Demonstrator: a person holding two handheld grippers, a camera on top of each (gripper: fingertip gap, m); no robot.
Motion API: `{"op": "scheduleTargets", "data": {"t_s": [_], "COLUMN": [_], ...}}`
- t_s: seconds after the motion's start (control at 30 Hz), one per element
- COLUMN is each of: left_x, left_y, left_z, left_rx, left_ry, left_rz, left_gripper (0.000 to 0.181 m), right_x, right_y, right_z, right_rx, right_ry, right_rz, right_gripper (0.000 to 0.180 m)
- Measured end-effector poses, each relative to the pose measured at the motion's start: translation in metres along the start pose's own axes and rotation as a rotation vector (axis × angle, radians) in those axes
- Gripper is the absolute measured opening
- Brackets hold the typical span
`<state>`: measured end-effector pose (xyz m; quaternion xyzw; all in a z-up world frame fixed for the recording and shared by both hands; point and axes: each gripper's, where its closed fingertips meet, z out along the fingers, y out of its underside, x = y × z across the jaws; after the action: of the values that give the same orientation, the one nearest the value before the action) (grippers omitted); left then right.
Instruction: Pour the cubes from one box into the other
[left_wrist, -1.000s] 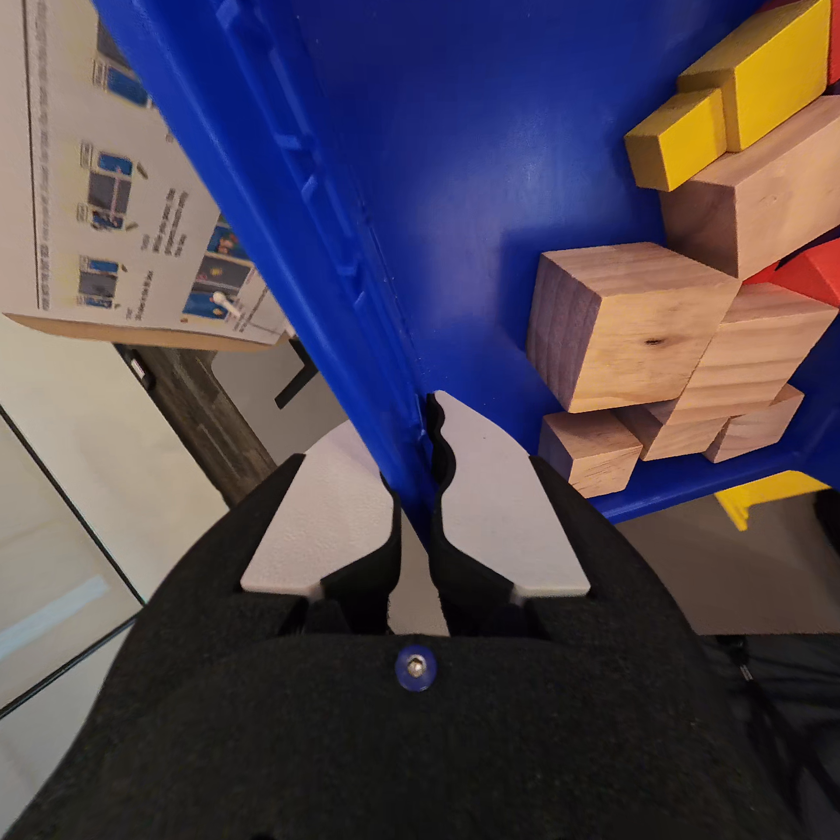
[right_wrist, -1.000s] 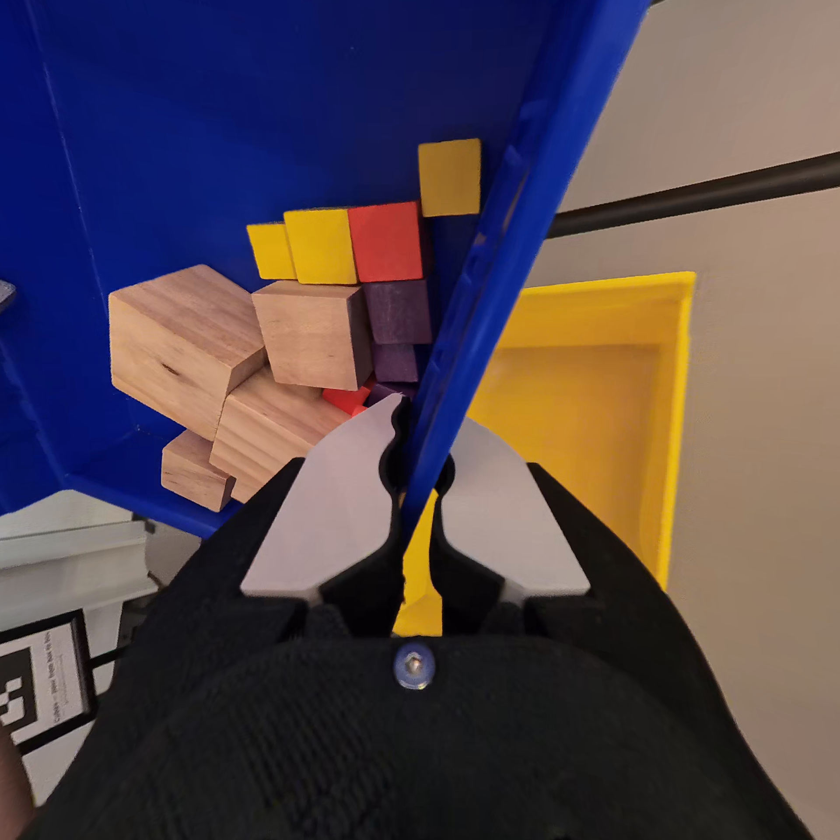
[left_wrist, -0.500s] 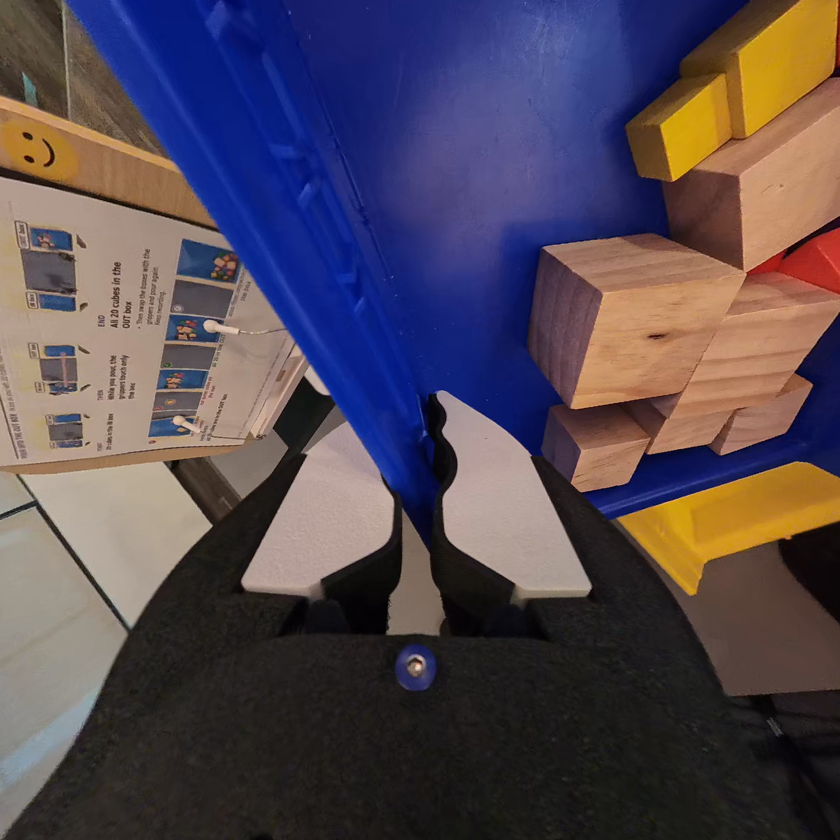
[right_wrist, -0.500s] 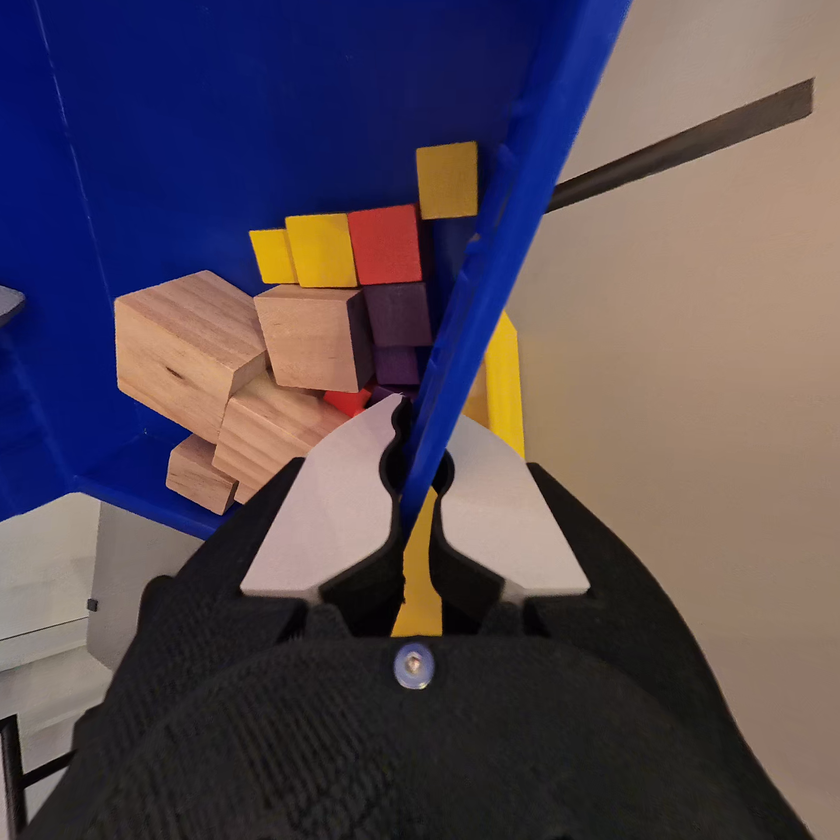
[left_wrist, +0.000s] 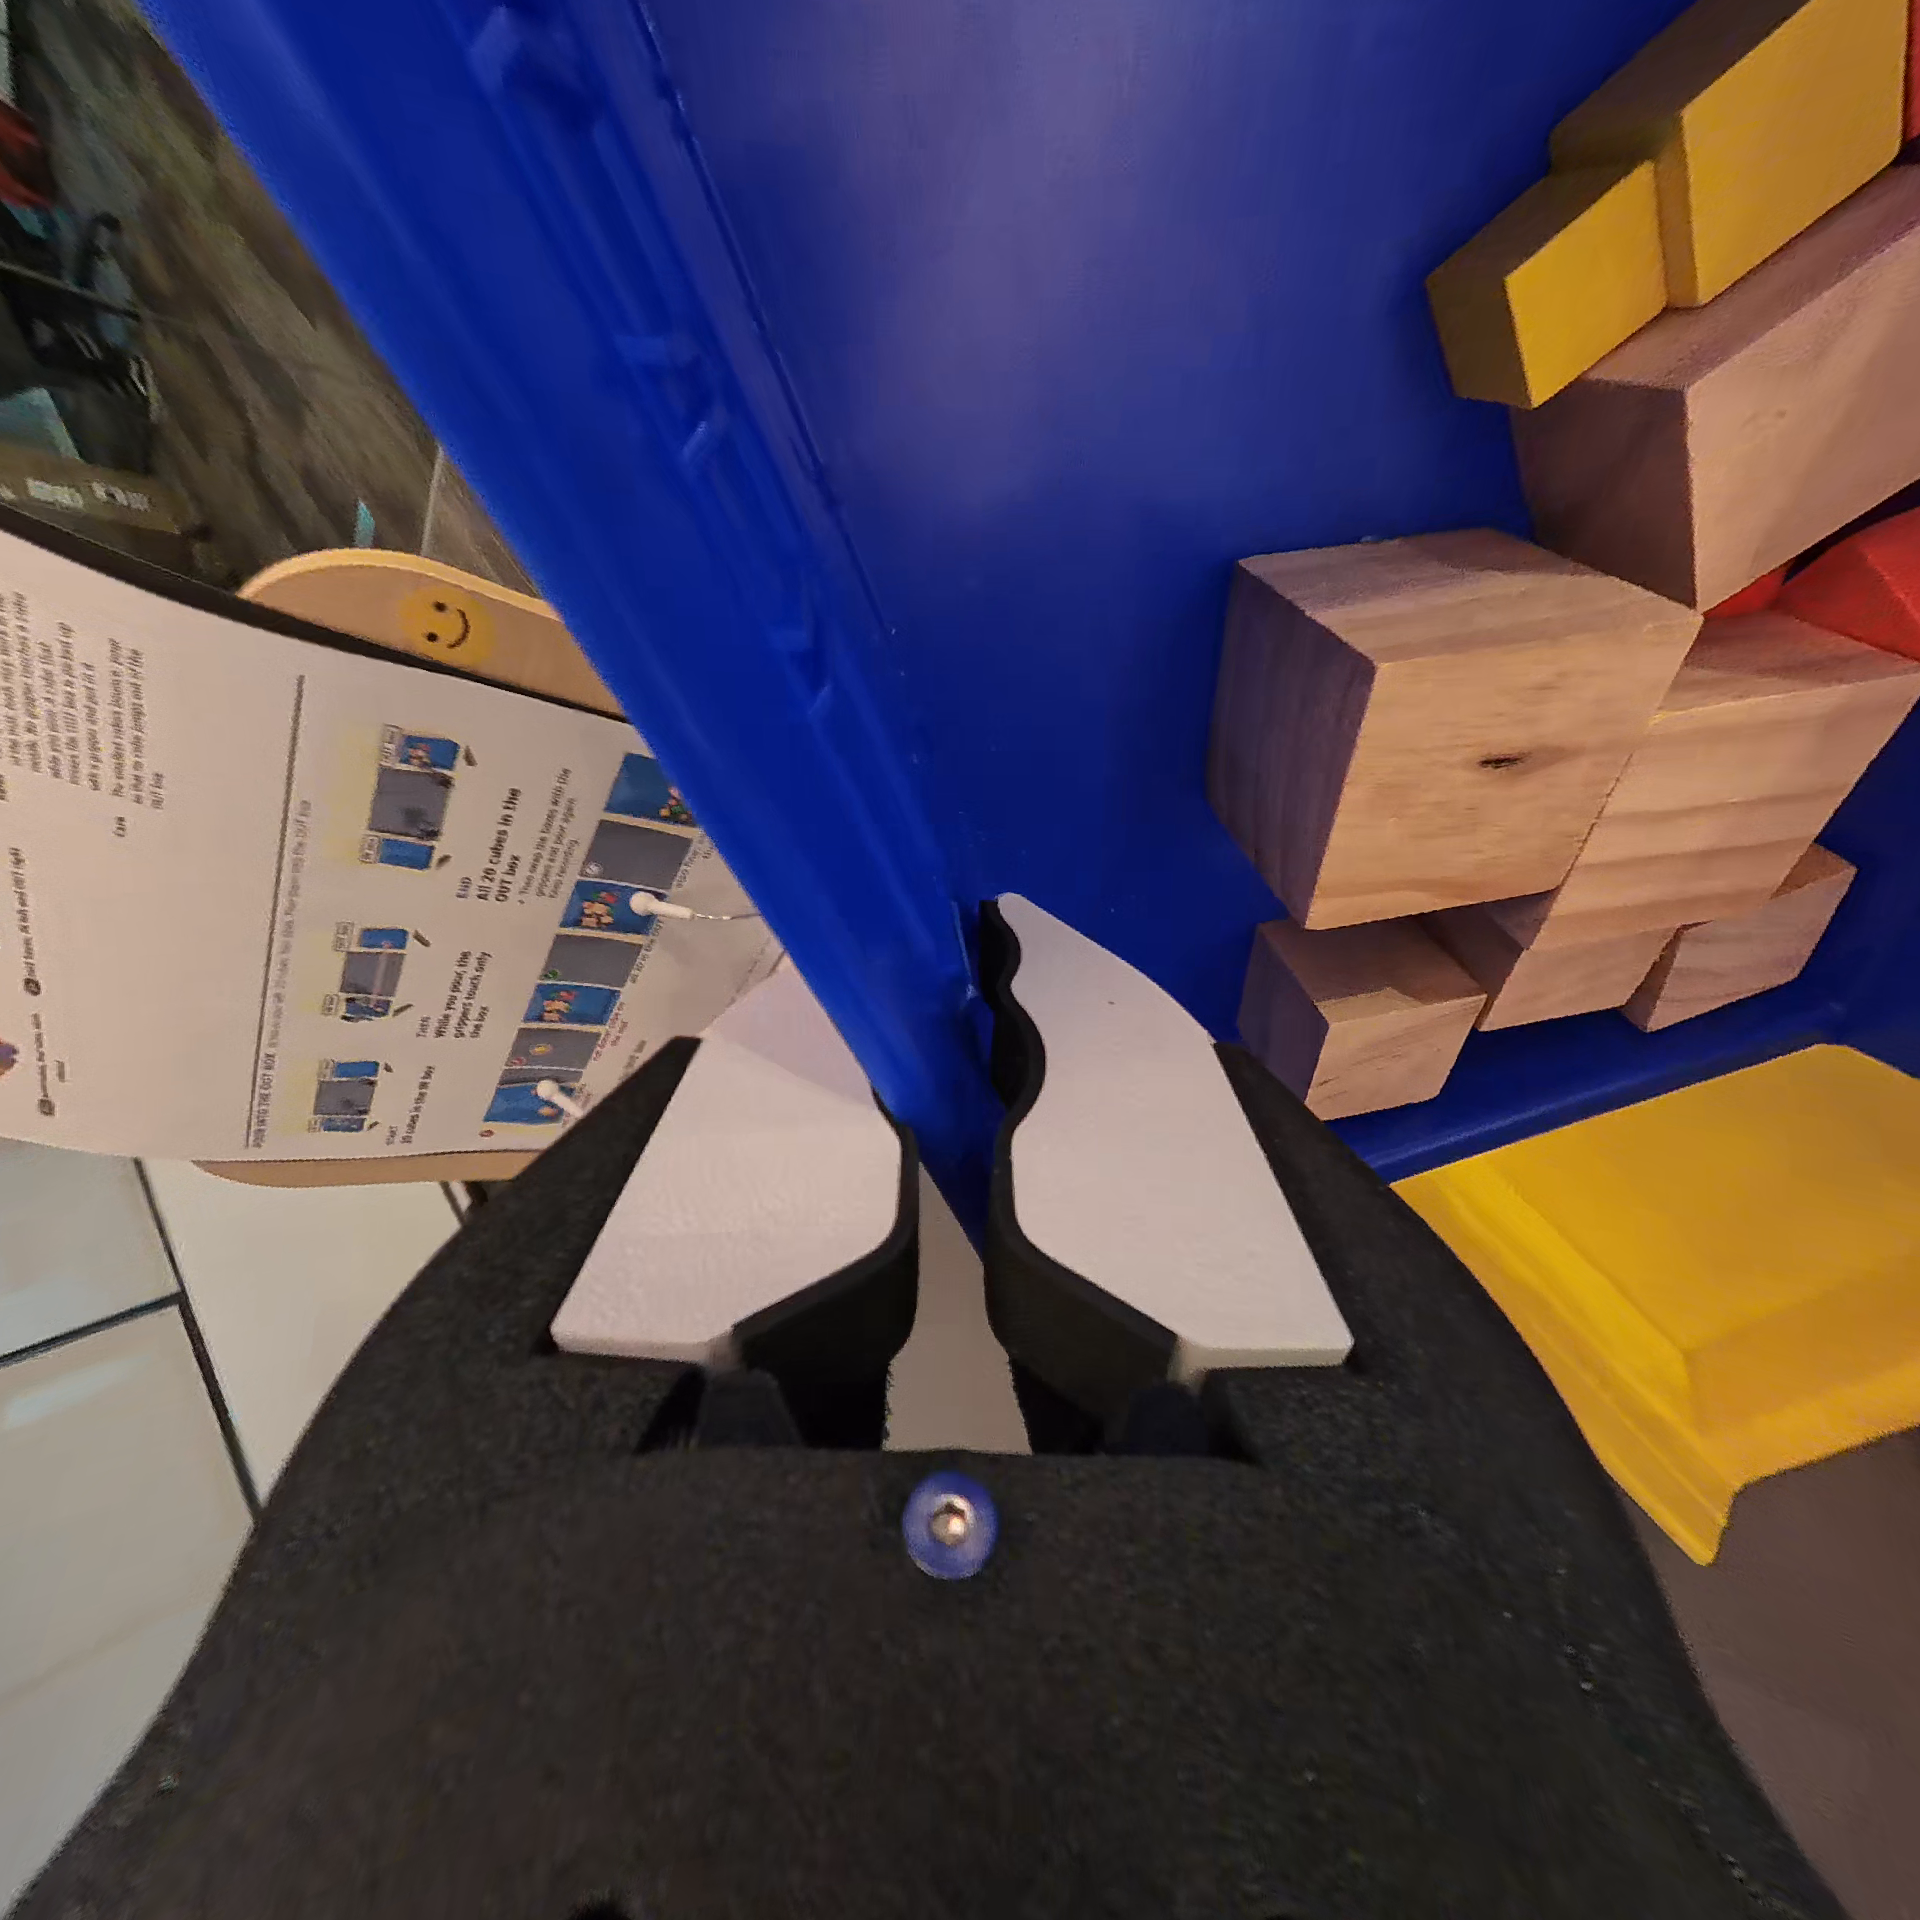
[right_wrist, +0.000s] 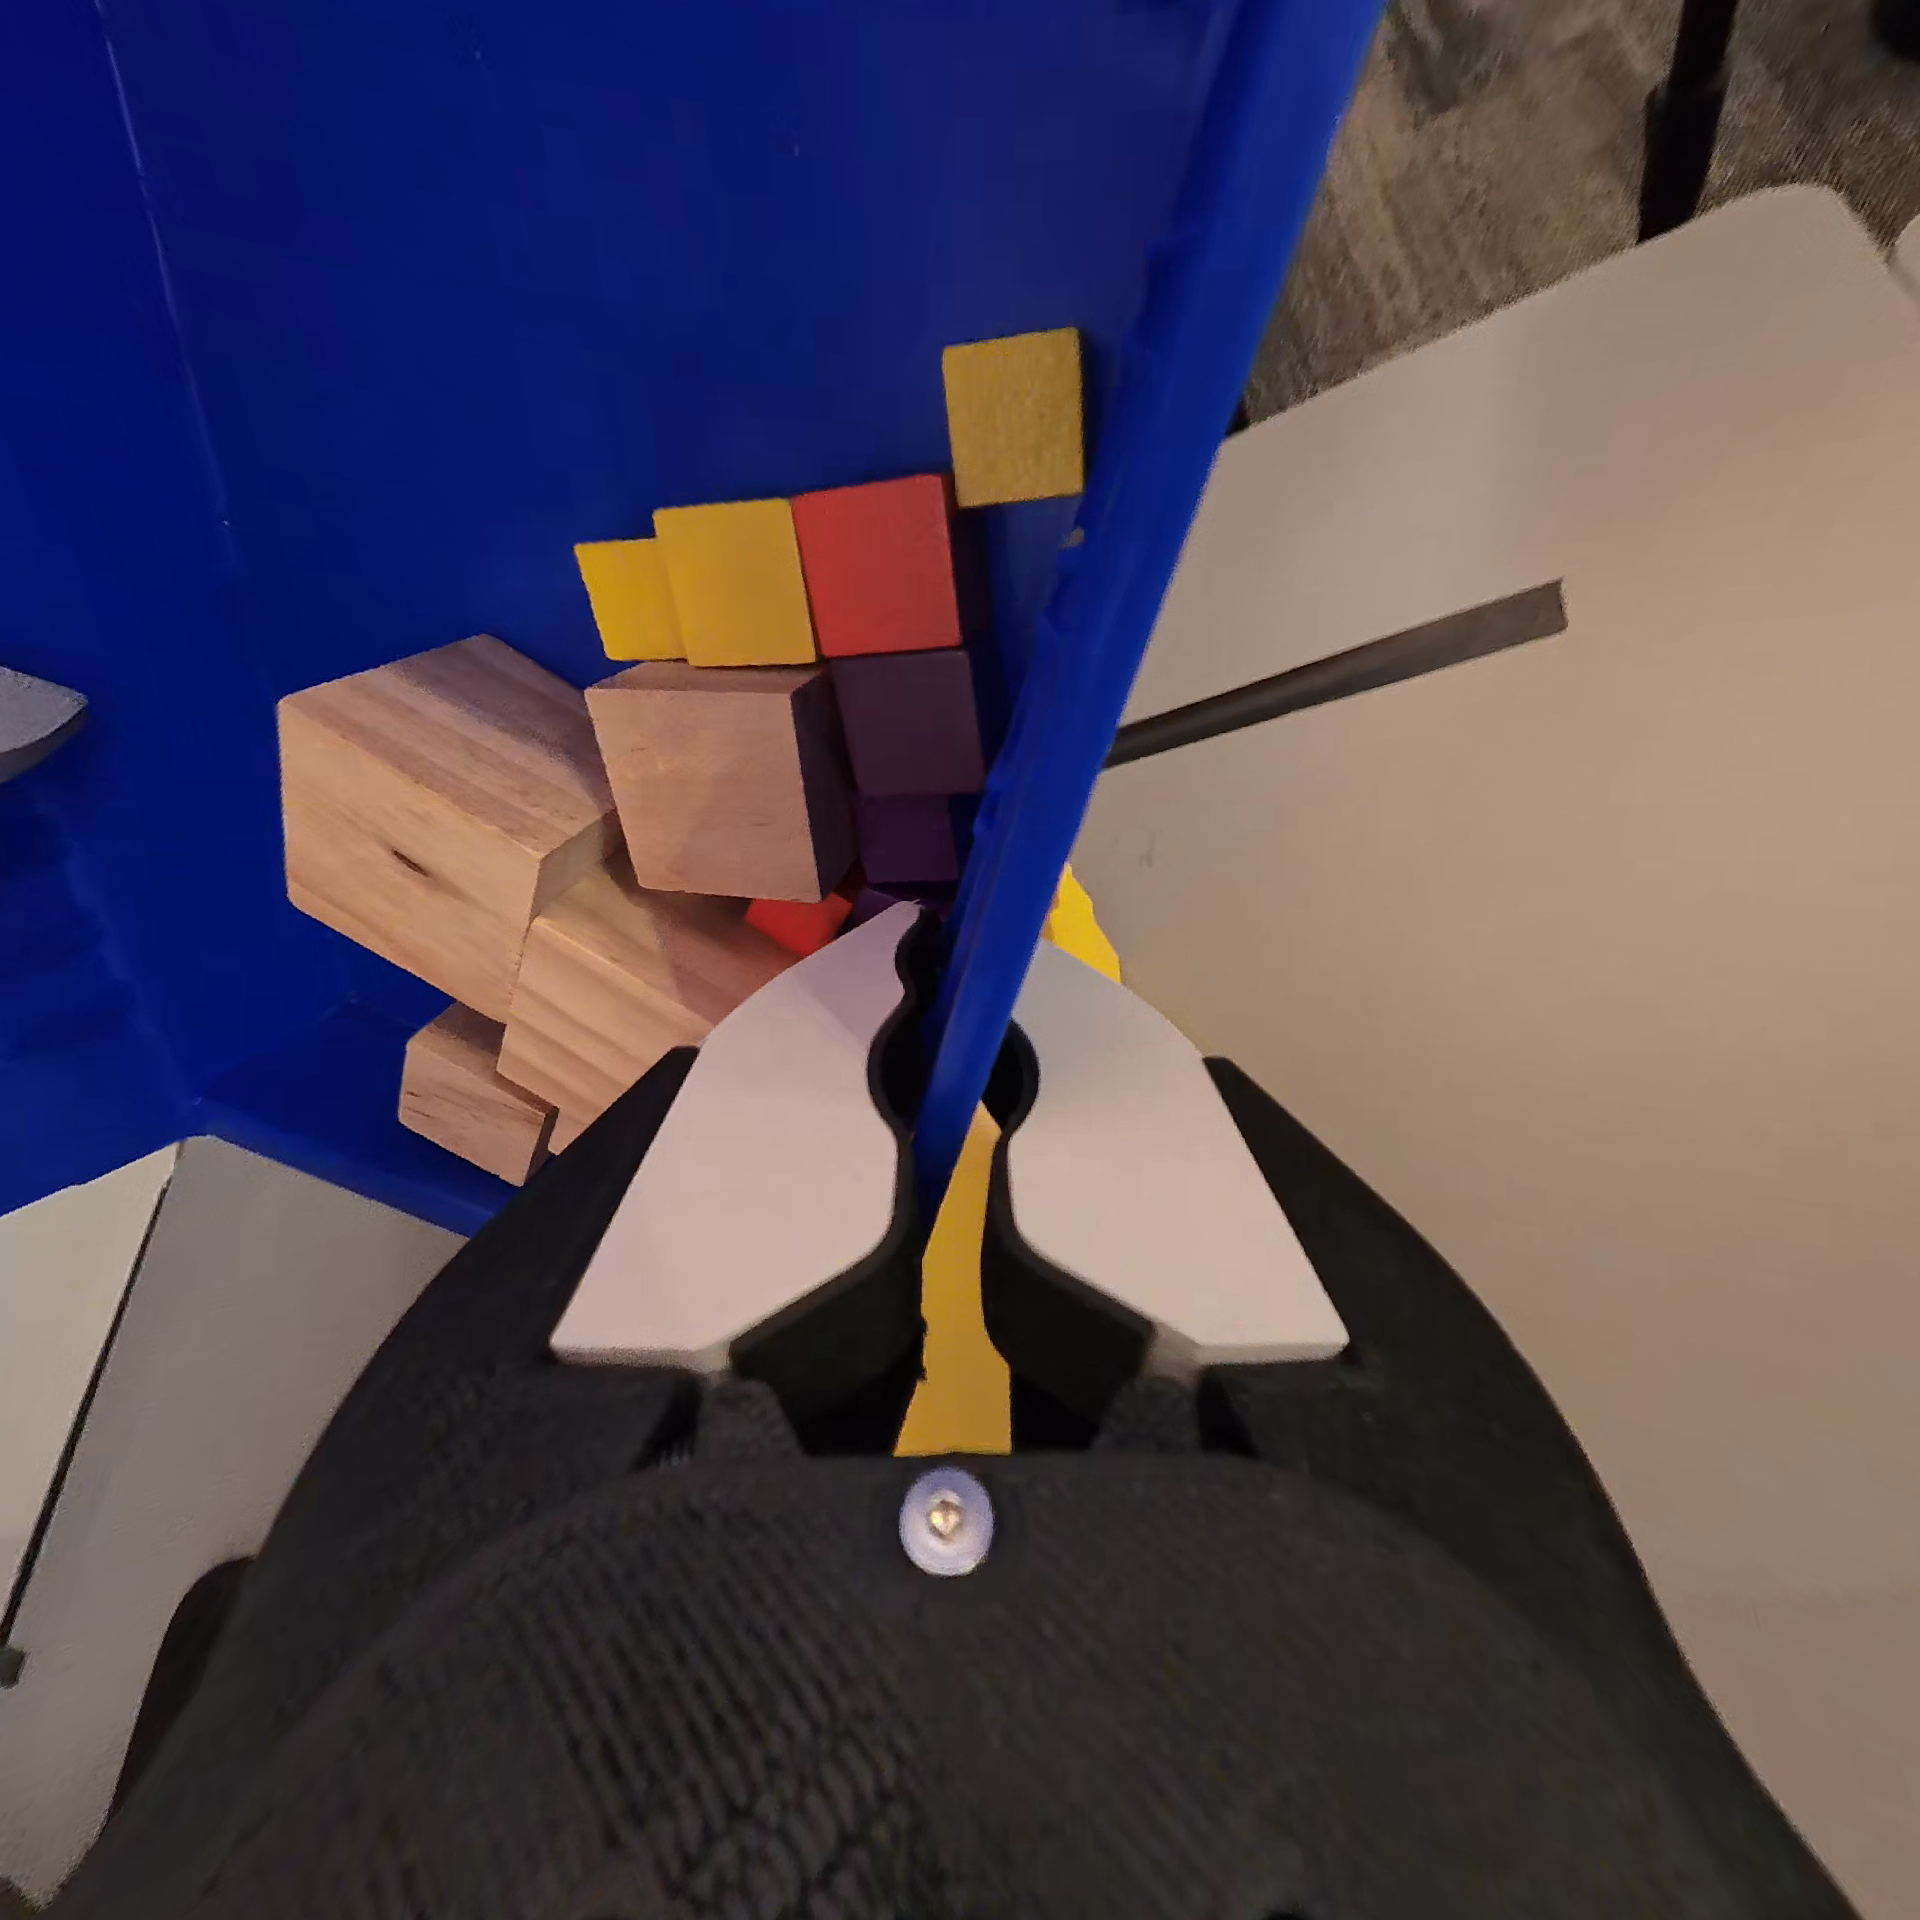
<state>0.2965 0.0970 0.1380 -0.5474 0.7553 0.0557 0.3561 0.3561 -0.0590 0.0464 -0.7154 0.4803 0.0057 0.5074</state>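
Both grippers hold the blue box (left_wrist: 1039, 416) lifted and tilted. My left gripper (left_wrist: 961, 966) is shut on its left wall. My right gripper (right_wrist: 951, 956) is shut on its right wall (right_wrist: 1132, 582). Several cubes lie piled in the box's low corner: plain wooden cubes (left_wrist: 1455, 748), yellow ones (left_wrist: 1662, 187), a red one (right_wrist: 878, 566) and purple ones (right_wrist: 909, 722). The yellow box (left_wrist: 1683, 1247) sits below the blue box's low edge. In the right wrist view only a strip of the yellow box (right_wrist: 961, 1278) shows between the fingers.
An instruction sheet on a wooden board (left_wrist: 312, 883) stands to the left. A pale table top (right_wrist: 1507, 1039) with a dark gap (right_wrist: 1340, 665) spreads to the right. The tip of the left gripper (right_wrist: 31, 717) shows at the left edge of the right wrist view.
The blue box has moved over the yellow box: more yellow shows under it in the left view, and it has dropped behind the wall in the right view. The cubes have barely shifted.
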Motion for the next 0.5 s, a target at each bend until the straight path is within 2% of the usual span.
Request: {"op": "scheduleTargets", "data": {"t_s": [0.3, 0.5], "left_x": [-0.013, -0.014], "left_y": [-0.004, 0.011], "left_z": [-0.012, -0.009], "left_rx": [0.179, 0.278], "left_ry": [-0.042, -0.044], "left_rz": [-0.02, -0.09], "left_gripper": [0.008, 0.008], "right_x": [-0.013, -0.022], "right_y": [-0.023, -0.03], "right_z": [-0.011, -0.015], "right_rx": [0.172, 0.237], "right_ry": [0.01, 0.056], "right_rz": [-0.088, -0.173], "right_gripper": [0.007, 0.004]}}
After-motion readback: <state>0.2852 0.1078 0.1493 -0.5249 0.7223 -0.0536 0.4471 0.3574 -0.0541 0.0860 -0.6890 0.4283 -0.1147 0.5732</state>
